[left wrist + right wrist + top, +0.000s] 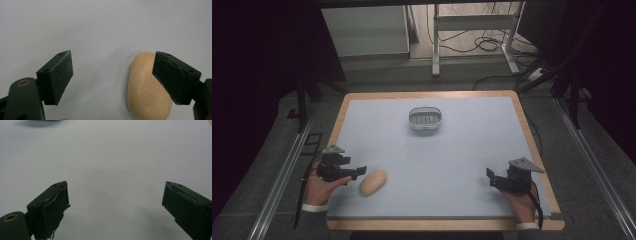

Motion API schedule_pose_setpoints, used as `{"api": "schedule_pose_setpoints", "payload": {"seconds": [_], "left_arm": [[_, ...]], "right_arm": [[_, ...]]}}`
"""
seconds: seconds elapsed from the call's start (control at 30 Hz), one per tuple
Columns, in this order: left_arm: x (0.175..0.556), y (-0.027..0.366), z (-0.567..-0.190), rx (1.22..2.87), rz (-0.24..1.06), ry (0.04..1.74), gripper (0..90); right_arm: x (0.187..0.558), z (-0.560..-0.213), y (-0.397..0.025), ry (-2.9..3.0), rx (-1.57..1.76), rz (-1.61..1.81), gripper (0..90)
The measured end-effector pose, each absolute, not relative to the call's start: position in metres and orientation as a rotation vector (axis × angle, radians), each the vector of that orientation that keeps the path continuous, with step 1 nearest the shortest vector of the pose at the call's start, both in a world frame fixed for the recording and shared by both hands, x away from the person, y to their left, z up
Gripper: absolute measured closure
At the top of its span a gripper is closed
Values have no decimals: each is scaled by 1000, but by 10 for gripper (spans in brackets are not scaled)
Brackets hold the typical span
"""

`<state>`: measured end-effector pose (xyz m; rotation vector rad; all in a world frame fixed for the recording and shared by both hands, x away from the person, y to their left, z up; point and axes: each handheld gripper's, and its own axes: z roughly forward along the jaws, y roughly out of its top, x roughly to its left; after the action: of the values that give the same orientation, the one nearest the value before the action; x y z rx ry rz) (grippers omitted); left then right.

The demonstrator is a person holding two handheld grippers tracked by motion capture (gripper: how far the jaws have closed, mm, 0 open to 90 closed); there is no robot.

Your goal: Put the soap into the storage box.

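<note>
Peach-coloured soap bar [373,182] is seen on the table [462,155], just beside the left tongs [360,171], held wide; approach step judged. Jaws must be centred over it, then closed. Right tongs [488,175] are held wide, empty.

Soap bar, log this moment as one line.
left gripper open, beside soap bar | right gripper open, idle | soap dish empty

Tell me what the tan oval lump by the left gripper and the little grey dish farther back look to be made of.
The tan oval lump looks like a bar of soap: matte, waxy, with rounded edges and faint speckles. The grey dish seems to be moulded plastic with a ribbed floor and a slight sheen, though it is too small to be sure.
</note>
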<state>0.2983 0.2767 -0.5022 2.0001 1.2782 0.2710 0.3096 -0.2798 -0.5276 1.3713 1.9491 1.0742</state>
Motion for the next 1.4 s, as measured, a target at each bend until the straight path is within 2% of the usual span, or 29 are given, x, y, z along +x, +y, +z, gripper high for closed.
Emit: {"api": "schedule_pose_setpoints", "payload": {"seconds": [0.2,0.8,1.4], "left_arm": [[298,275,-496,1972,236,1296,170],[293,264,-478,2083,227,1235,185],[289,242,-488,2217,173,1177,183]], "right_arm": [[310,-528,-279,1961,1361,1076,72],[309,-528,-280,1946,1367,1082,75],[309,-528,-278,1943,1361,1058,75]]}}
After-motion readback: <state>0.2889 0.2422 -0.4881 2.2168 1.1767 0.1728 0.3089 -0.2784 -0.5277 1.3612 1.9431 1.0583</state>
